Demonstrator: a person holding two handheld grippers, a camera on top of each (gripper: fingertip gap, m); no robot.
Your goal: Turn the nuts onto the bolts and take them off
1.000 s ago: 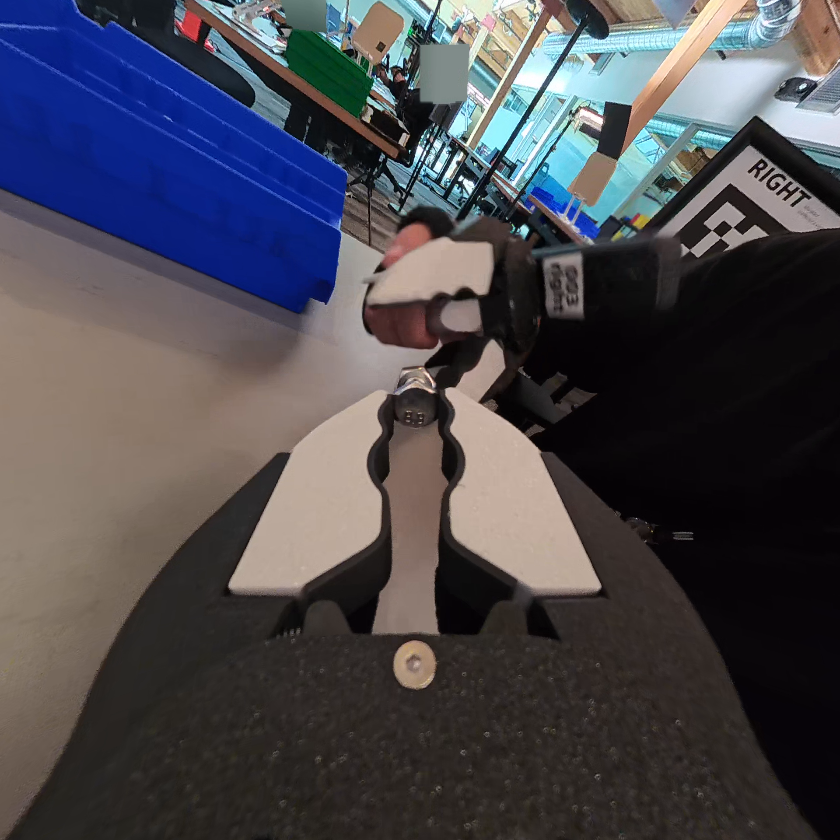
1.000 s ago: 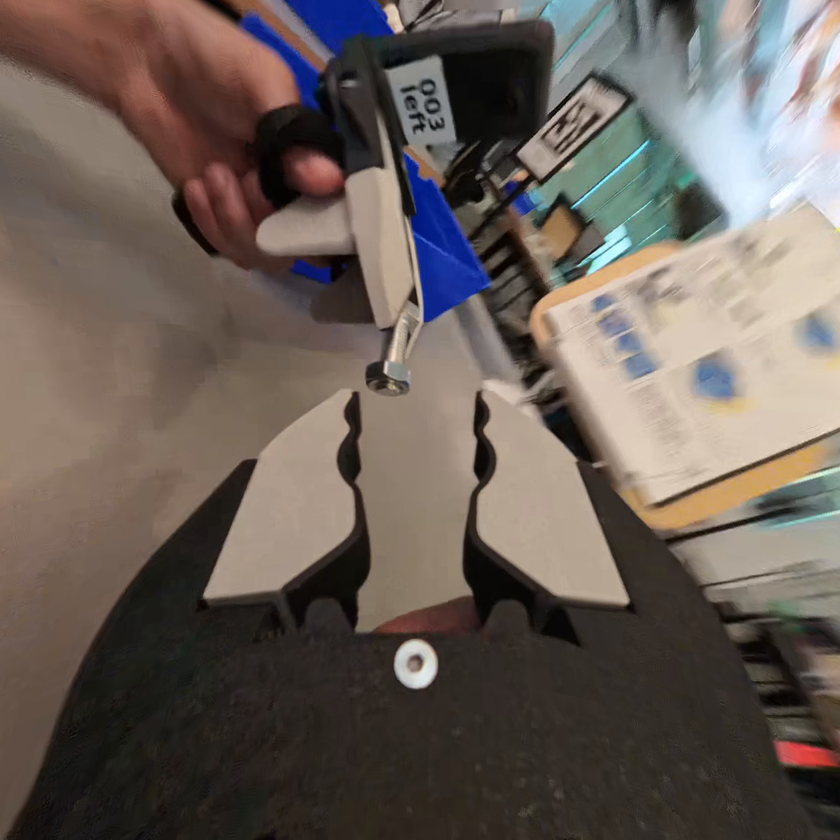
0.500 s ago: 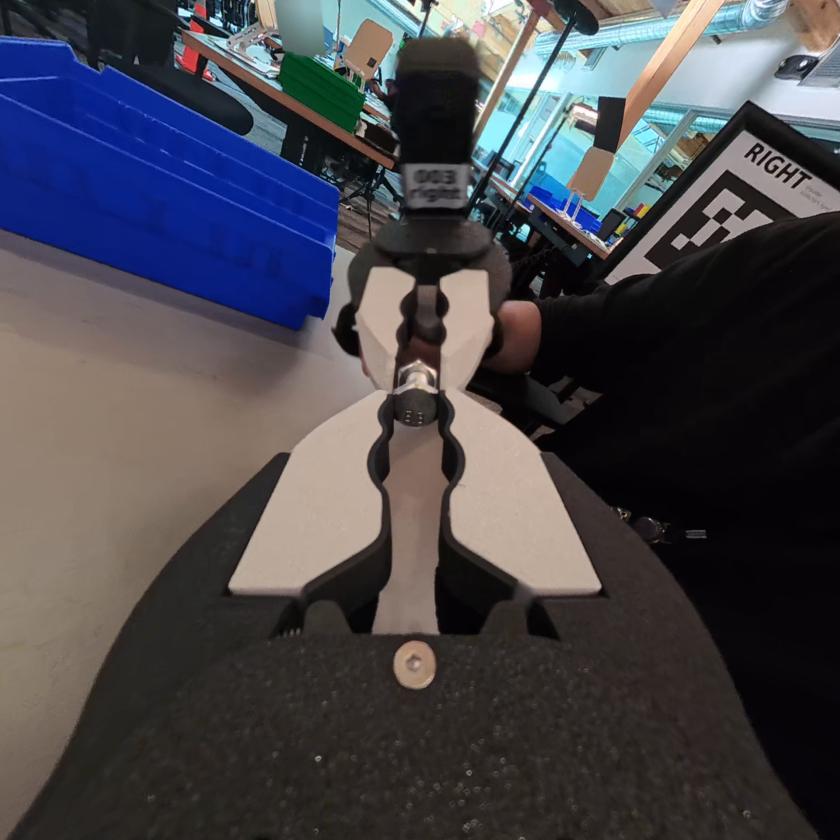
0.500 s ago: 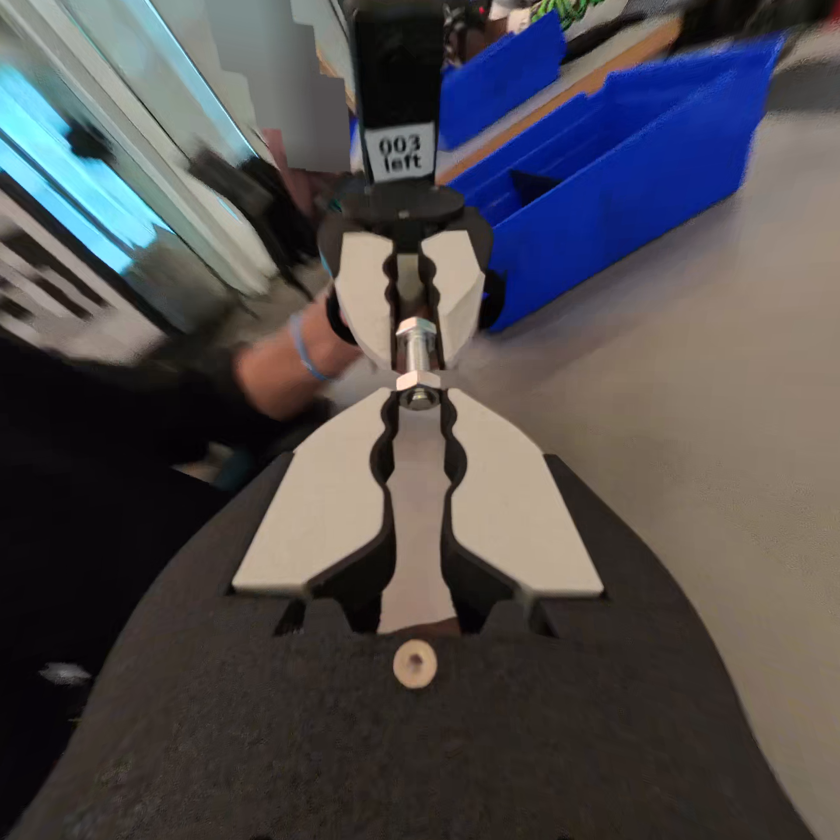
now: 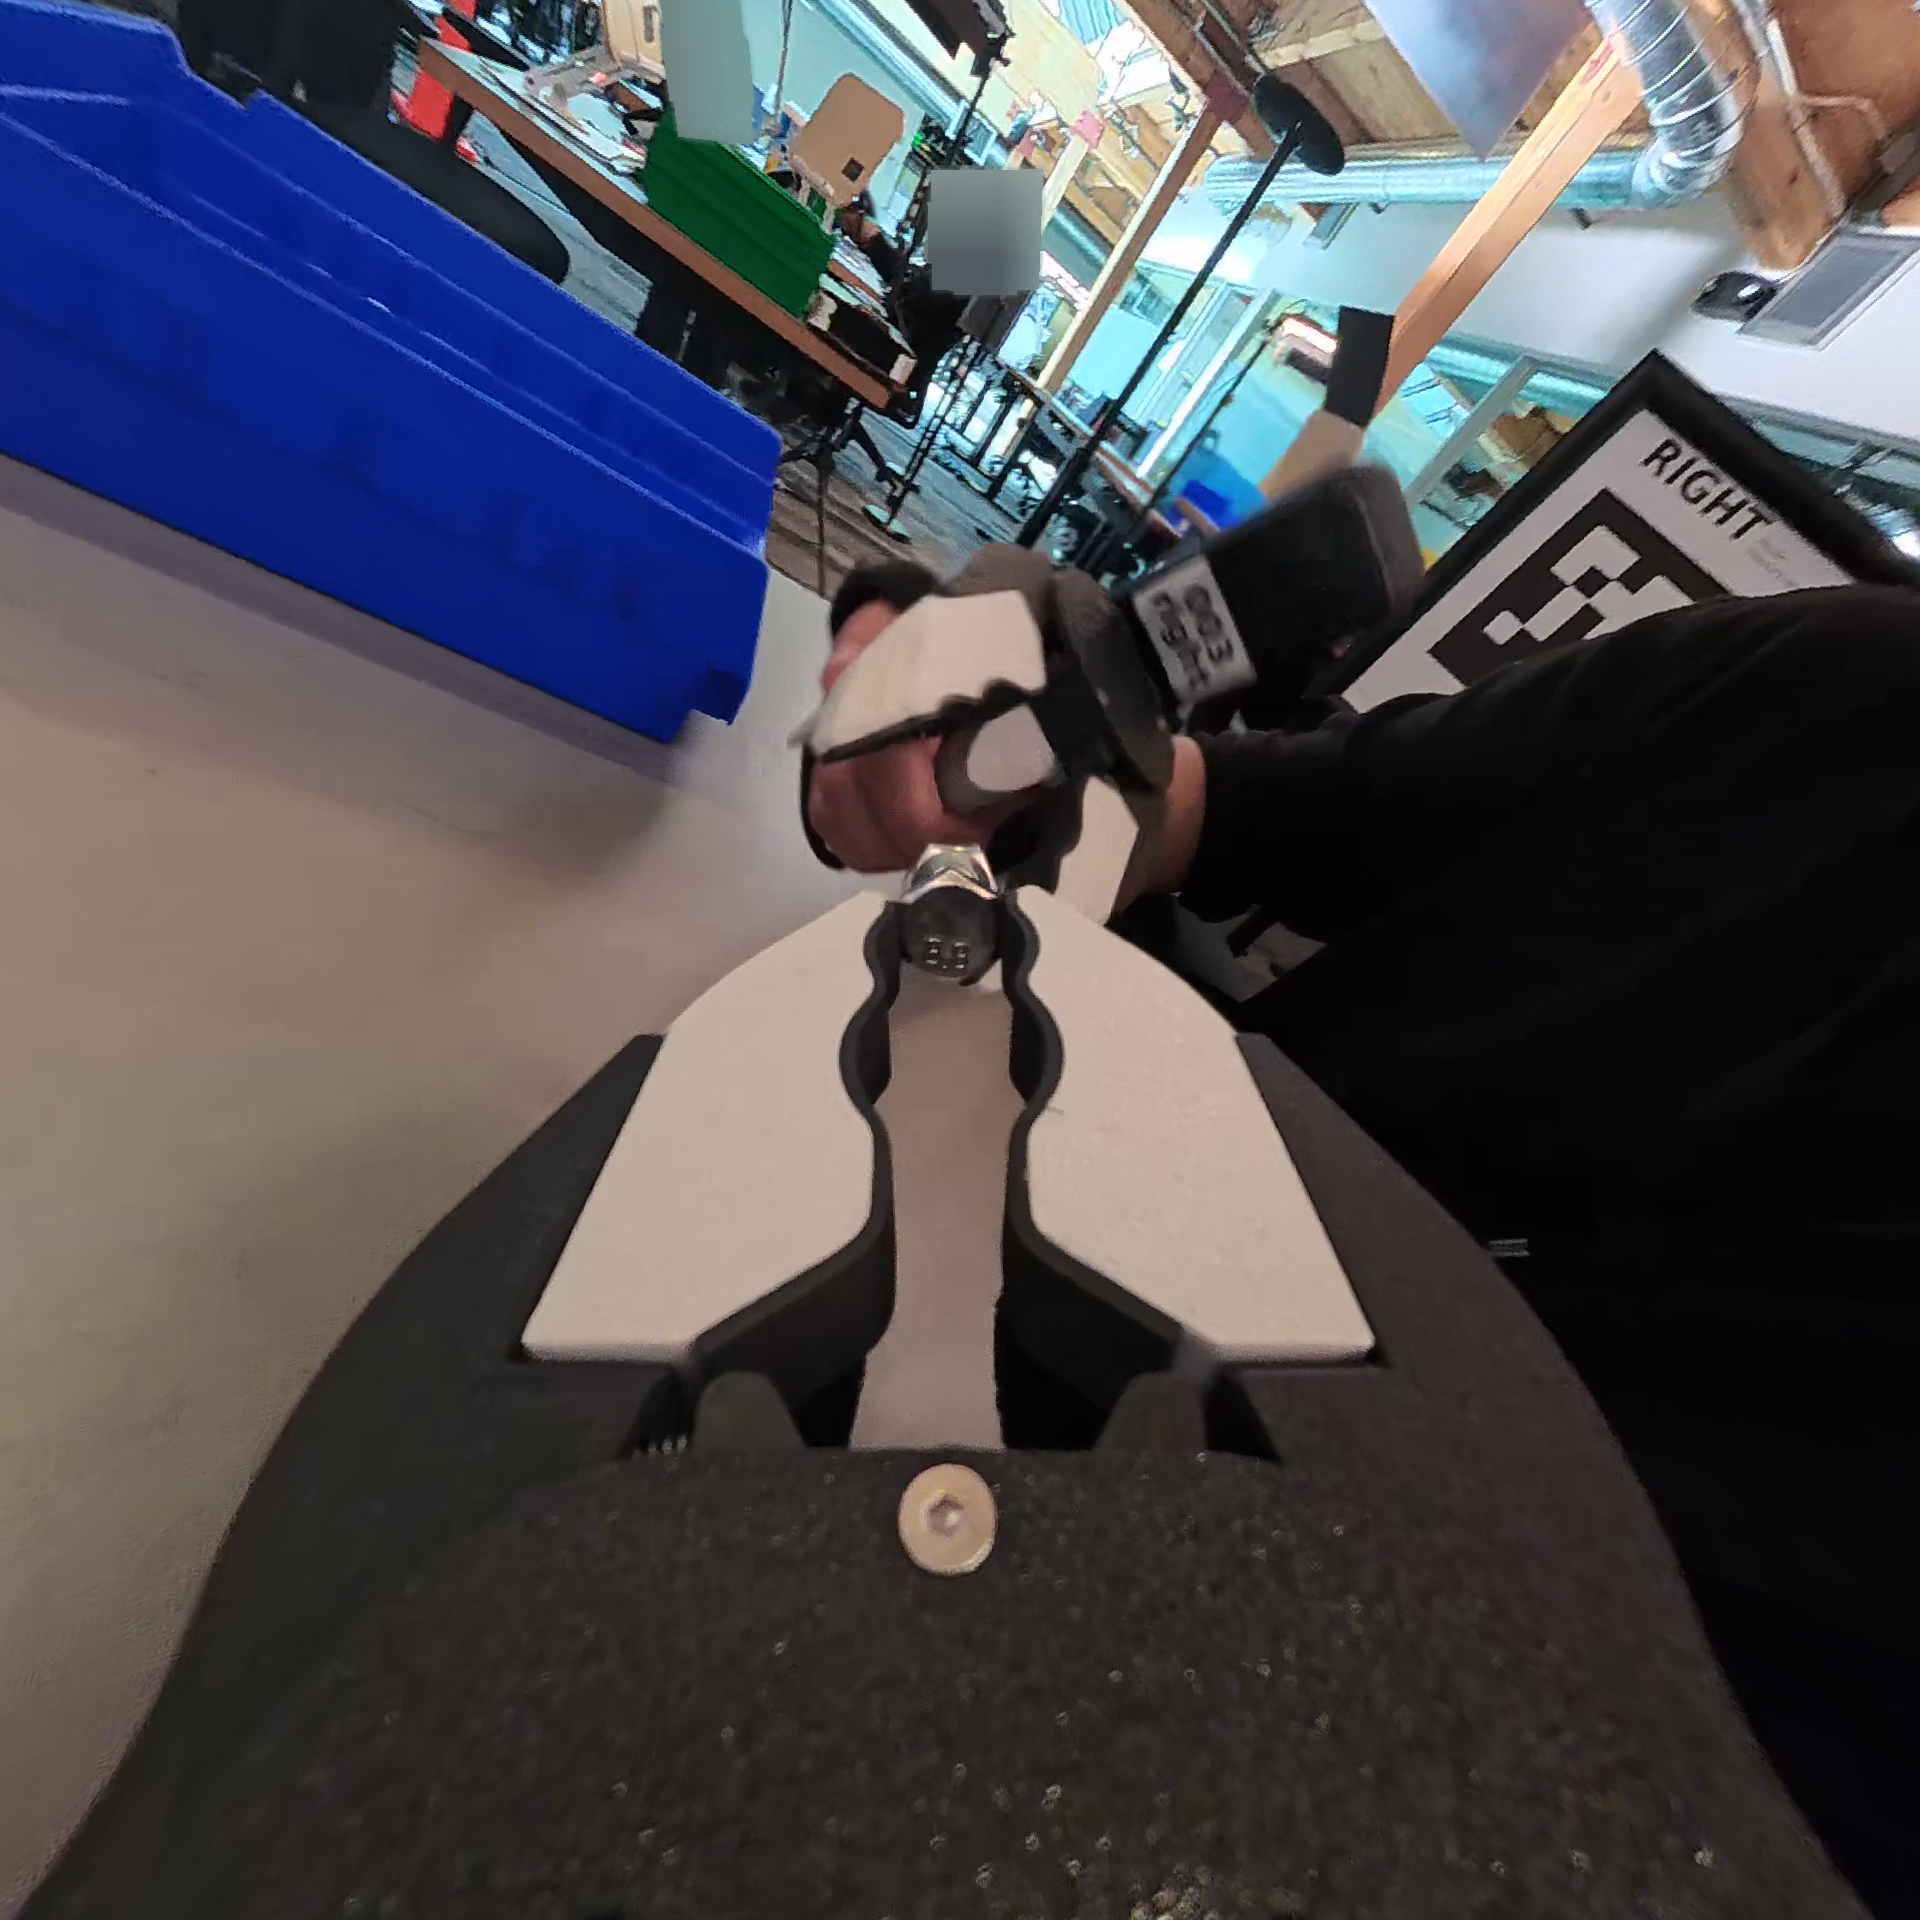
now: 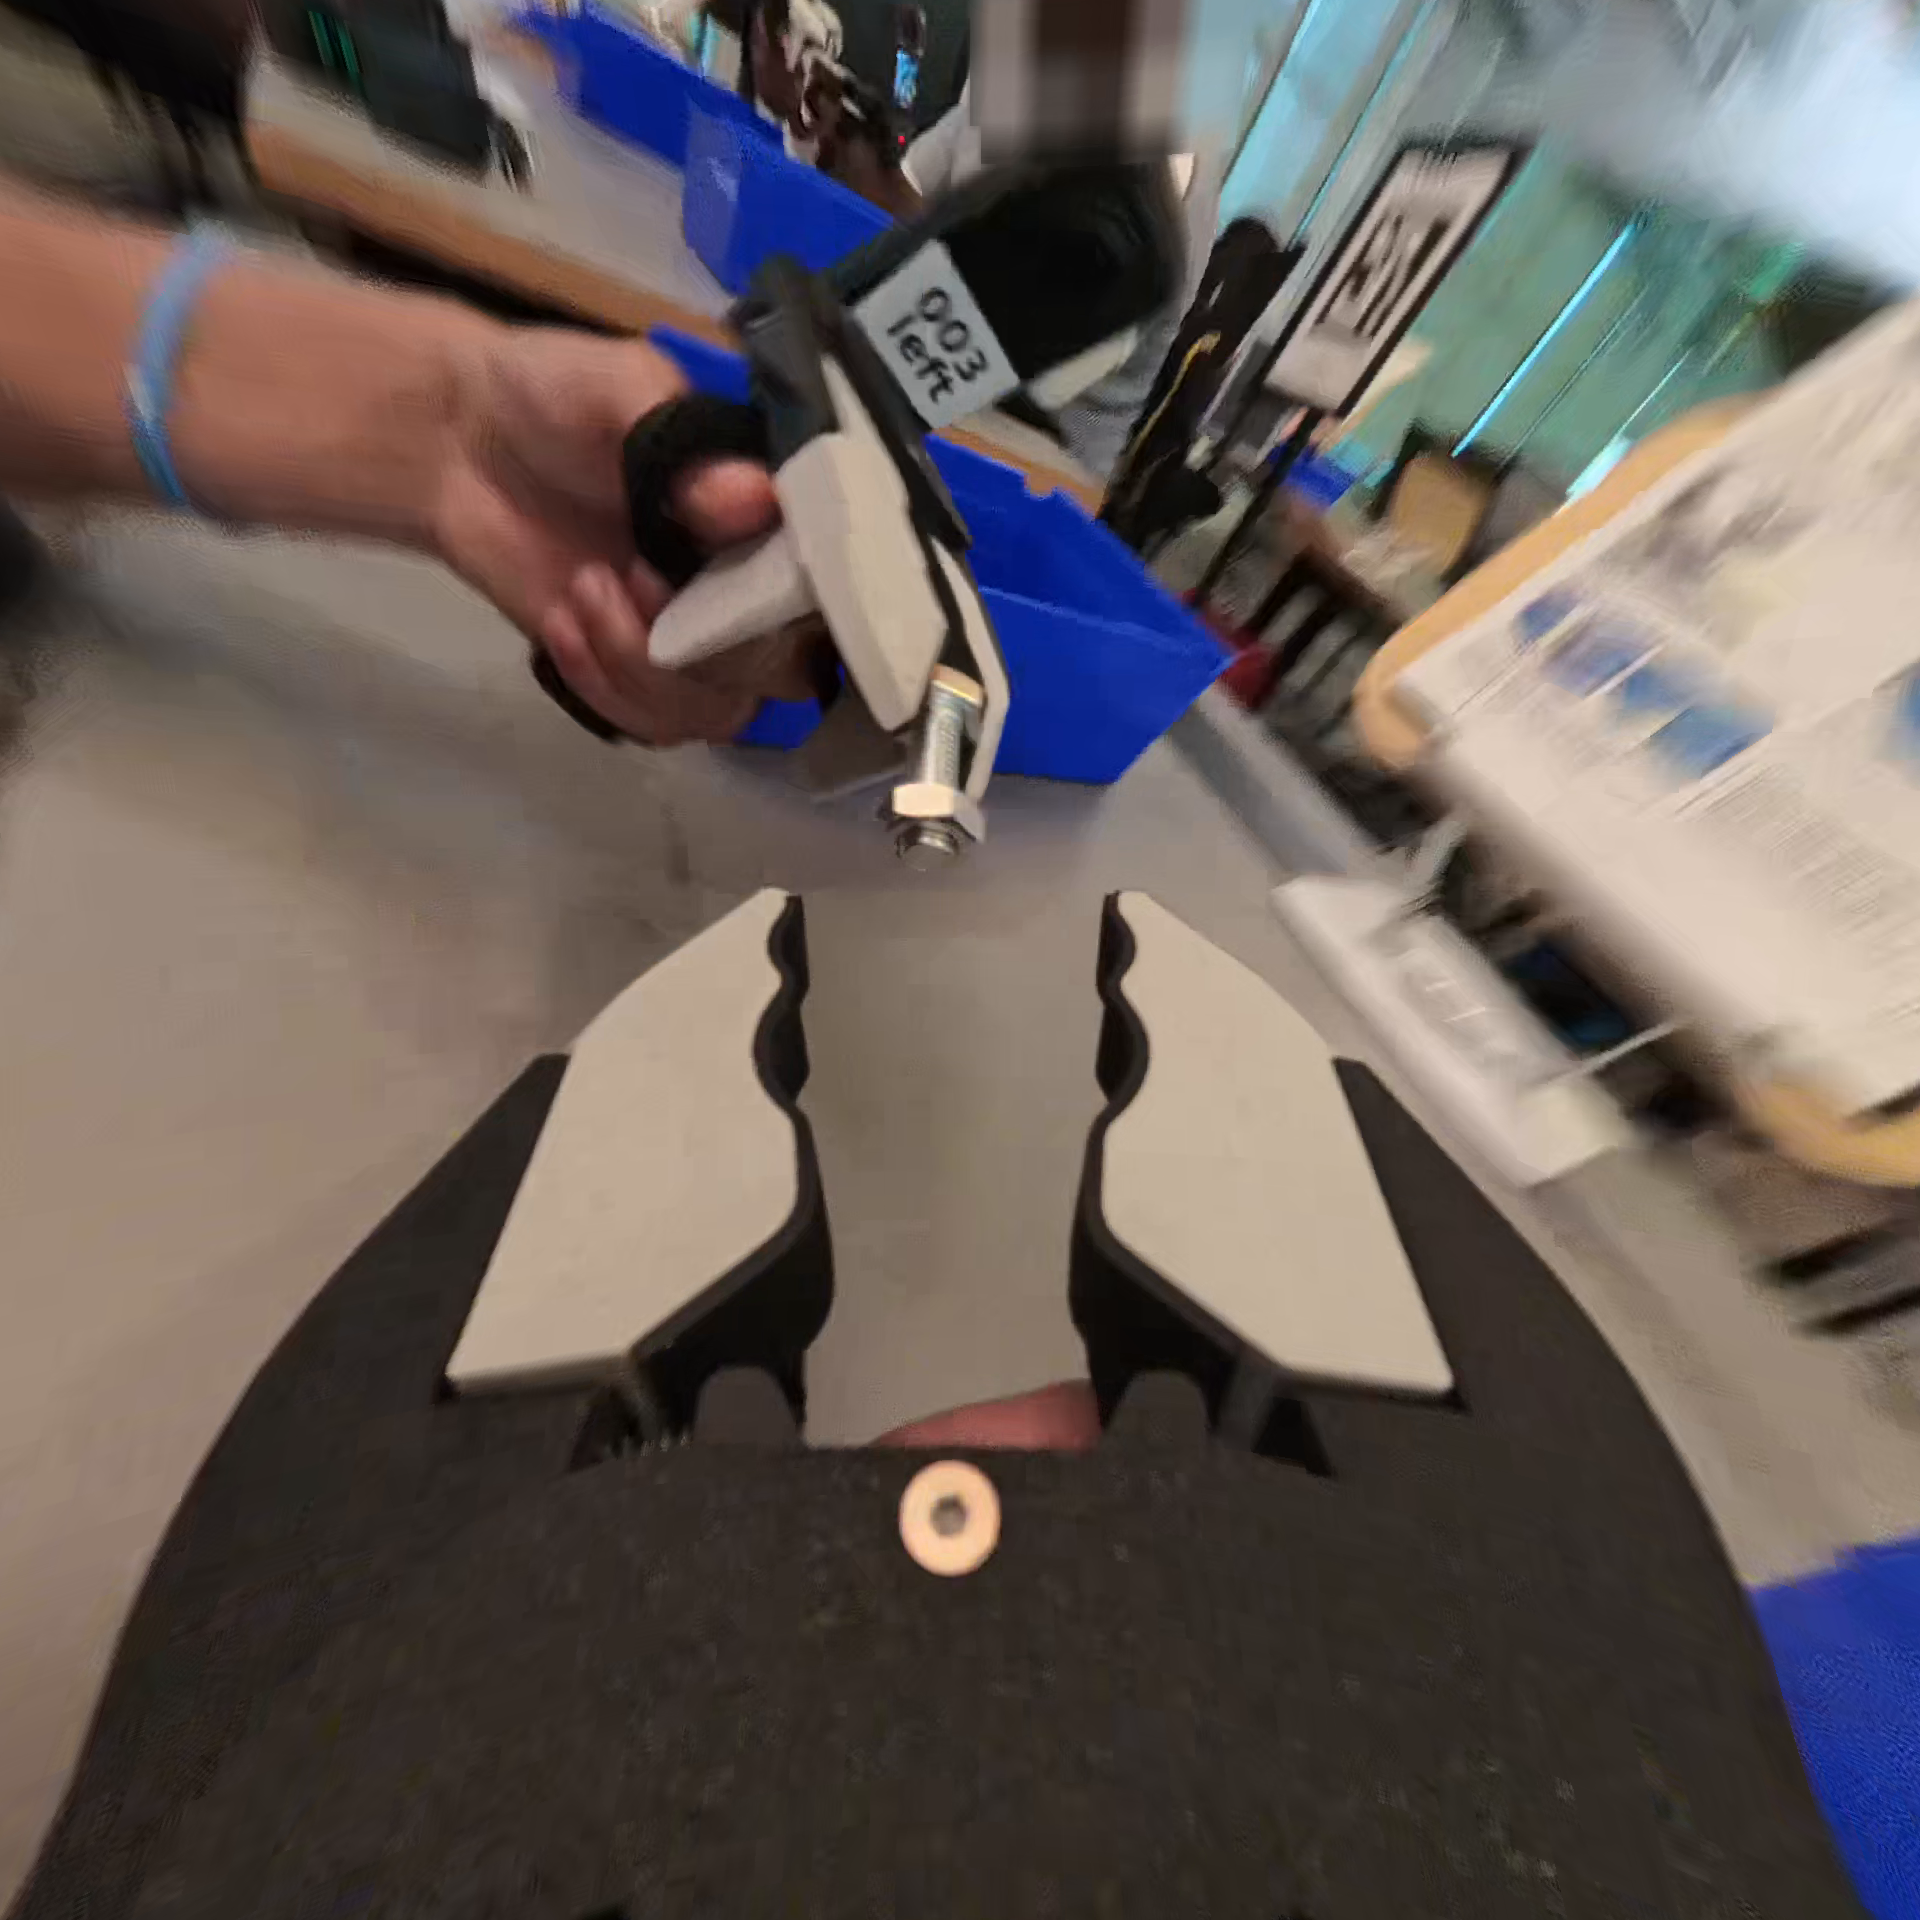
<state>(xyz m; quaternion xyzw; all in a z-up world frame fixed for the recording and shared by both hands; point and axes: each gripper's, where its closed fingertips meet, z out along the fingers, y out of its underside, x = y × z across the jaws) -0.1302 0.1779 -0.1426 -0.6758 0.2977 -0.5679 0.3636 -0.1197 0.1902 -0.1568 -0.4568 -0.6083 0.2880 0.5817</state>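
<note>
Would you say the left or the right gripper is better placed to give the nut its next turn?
Right, I think. The right gripper is open and empty, just short of the nut. The left gripper is shut on the bolt, so it has to hold that steady.

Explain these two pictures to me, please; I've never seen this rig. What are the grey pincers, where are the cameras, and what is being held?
There is no robot here: a person holds a hand-operated two-finger gripper in each hand, each carrying a wide-angle camera that looks along its own fingers. The left wrist view shows the left gripper shut on the head of a bolt. The right wrist view shows the right gripper open and empty, facing the bolt's threaded end, where a nut sits near the tip. Blue bins stand on the pale table. The right wrist view is blurred.
</note>
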